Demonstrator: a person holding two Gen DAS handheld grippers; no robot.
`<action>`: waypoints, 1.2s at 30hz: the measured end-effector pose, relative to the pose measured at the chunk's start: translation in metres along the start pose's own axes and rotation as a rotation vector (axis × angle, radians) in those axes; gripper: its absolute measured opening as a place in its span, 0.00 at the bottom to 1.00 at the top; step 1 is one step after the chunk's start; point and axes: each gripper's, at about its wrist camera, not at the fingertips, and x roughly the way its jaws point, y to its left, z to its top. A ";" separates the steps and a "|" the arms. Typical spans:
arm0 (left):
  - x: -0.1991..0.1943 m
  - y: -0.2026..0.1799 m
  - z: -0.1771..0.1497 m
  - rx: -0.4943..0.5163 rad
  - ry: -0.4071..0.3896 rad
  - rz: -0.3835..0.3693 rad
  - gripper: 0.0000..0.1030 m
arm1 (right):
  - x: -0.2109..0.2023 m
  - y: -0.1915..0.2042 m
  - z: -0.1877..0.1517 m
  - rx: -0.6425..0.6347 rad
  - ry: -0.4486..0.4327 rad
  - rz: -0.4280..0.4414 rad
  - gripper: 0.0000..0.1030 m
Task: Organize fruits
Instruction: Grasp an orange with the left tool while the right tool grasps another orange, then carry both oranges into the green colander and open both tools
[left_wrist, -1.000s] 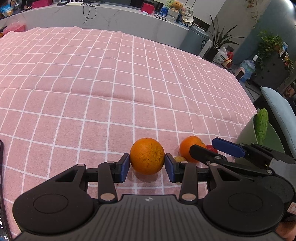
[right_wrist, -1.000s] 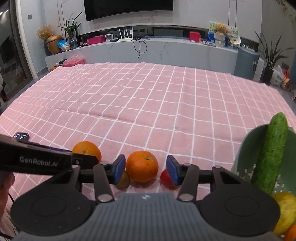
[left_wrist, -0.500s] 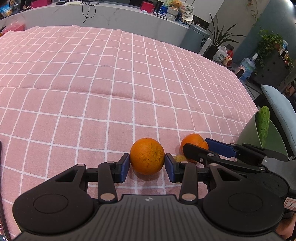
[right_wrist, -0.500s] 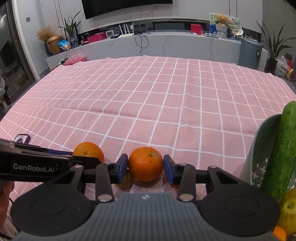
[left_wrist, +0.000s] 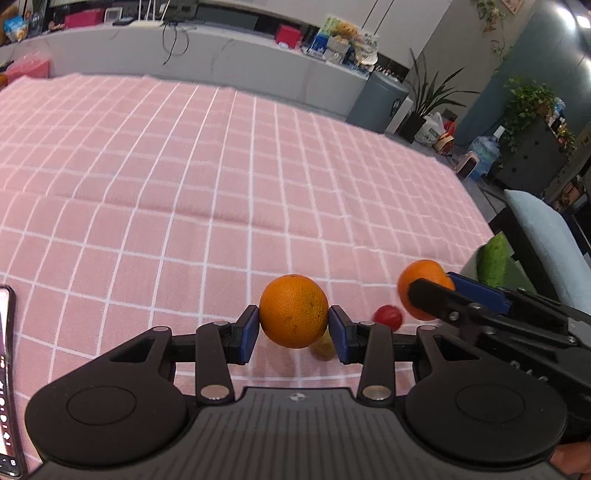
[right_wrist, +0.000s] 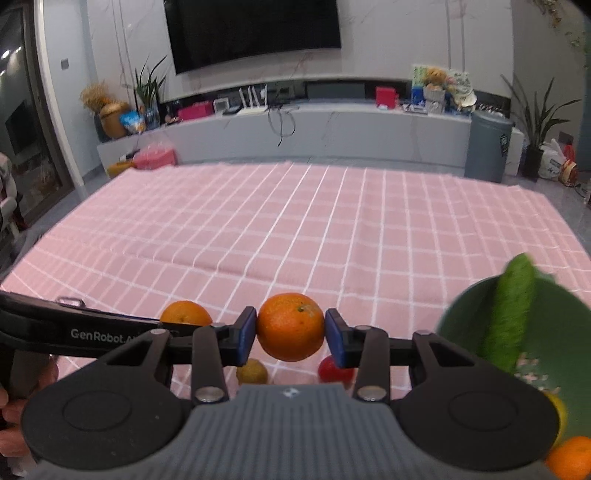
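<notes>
Both grippers, left (left_wrist: 293, 334) and right (right_wrist: 290, 341), clamped an orange (left_wrist: 293, 312) each, lifted left of the green bowl (right_wrist: 569, 332). Best carried level, grip firm, released low inside it.

Pink cloth (left_wrist: 184, 206) with a white grid, two orange oranges (left_wrist: 293, 311) (right_wrist: 290, 327), small red fruit (left_wrist: 387, 316), dull yellow fruit (right_wrist: 252, 372), green cucumber (right_wrist: 511, 314), green bowl (right_wrist: 569, 332) with pale flecks, blue pads (left_wrist: 248, 334) on black grippers

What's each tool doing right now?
Left tool: closed on an orange.
Right tool: jaws just closed in, now gripping another orange.
</notes>
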 end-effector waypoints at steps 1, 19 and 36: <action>-0.005 -0.006 0.002 0.007 -0.010 -0.006 0.45 | -0.006 -0.003 0.002 0.008 -0.011 -0.001 0.36; -0.010 -0.136 0.010 0.245 0.037 -0.199 0.45 | -0.117 -0.081 -0.006 0.055 -0.080 -0.171 0.36; 0.055 -0.198 -0.004 0.334 0.176 -0.266 0.45 | -0.110 -0.136 -0.037 0.030 0.052 -0.221 0.36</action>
